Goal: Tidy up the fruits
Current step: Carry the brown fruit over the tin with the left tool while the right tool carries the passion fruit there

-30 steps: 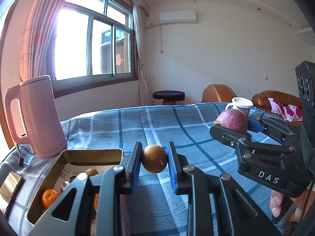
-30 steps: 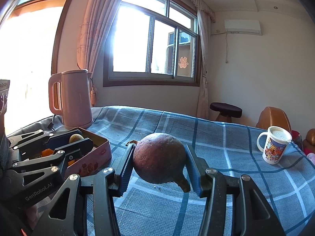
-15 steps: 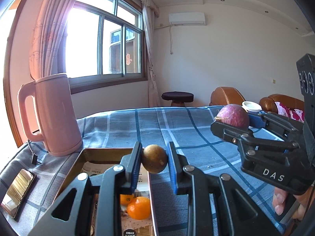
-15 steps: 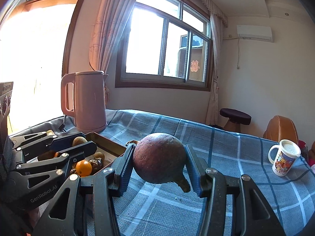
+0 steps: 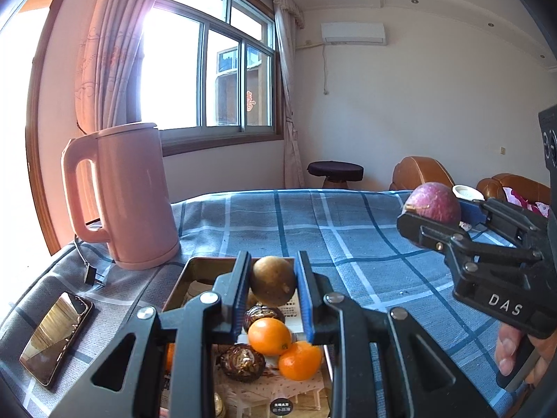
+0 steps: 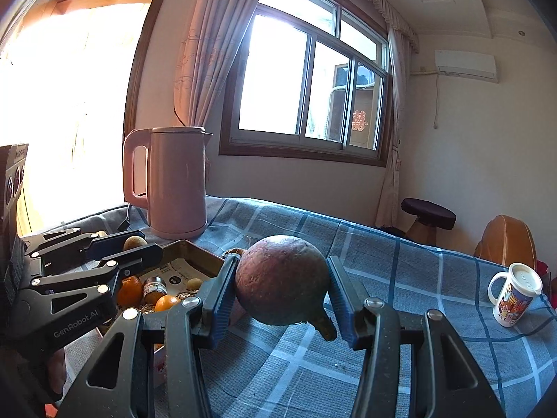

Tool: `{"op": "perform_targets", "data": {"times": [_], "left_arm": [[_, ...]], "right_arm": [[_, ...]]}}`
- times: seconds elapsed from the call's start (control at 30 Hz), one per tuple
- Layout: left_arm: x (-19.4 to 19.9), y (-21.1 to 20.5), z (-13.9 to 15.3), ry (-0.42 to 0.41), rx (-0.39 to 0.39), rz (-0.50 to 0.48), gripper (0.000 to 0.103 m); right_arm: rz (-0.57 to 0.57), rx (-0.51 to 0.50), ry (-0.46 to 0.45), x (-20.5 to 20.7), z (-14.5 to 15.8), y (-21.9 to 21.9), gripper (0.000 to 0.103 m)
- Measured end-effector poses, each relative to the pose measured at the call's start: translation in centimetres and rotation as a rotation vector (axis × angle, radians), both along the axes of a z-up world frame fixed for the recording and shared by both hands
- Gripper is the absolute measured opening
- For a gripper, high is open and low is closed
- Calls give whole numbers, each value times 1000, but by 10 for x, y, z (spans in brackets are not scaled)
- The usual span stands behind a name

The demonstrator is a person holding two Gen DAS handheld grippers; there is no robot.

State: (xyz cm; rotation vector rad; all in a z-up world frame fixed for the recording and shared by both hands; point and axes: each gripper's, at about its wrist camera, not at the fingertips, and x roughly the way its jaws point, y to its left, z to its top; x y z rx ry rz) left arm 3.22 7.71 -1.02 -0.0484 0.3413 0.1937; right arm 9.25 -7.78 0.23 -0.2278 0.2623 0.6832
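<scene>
Over the tin (image 5: 200,266), left gripper (image 5: 273,287) pinching a small round fruit (image 5: 273,285) between blue pads: tan-brown, dull skin, a few dark specks, hanging in the air above the stuff inside. Down in the tin: two glossy oranges (image 5: 269,336) touching each other, plus a couple of dark wrinkly brown lumps (image 5: 243,362) beside them, can't tell what those are. Some printed paper under them too.

Off to the right, right gripper (image 6: 282,287) clamped on a bigger fruit (image 6: 282,284), purple-maroon, roundish, matte and a bit mottled, with a stubby brownish stem poking down at the lower right. Held clear of the blue plaid cloth (image 6: 400,271) covering the worktop, just beside the tin's near corner in the right wrist view. From the left camera, same purple fruit (image 5: 433,202) showing a lighter pinkish sheen on top.

Behind the tin, pink kettle (image 5: 128,196) standing upright, near but apart. Left of the tin, phone (image 5: 57,338) lying flat with a shiny screen. Far right on the cloth, mug (image 6: 515,296) with a cartoon print and a white lid, well apart from everything else. Bit of a hand (image 5: 511,351) gripping the right handle.
</scene>
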Motion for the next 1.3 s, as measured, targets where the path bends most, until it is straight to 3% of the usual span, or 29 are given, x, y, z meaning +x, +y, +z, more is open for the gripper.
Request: {"op": "perform_targets", "data": {"times": [1.3], "left_arm": [[-18,61,-15,66,-35,98,27]], "right_arm": [[133,-84,37,-10,-20,87,52]]}}
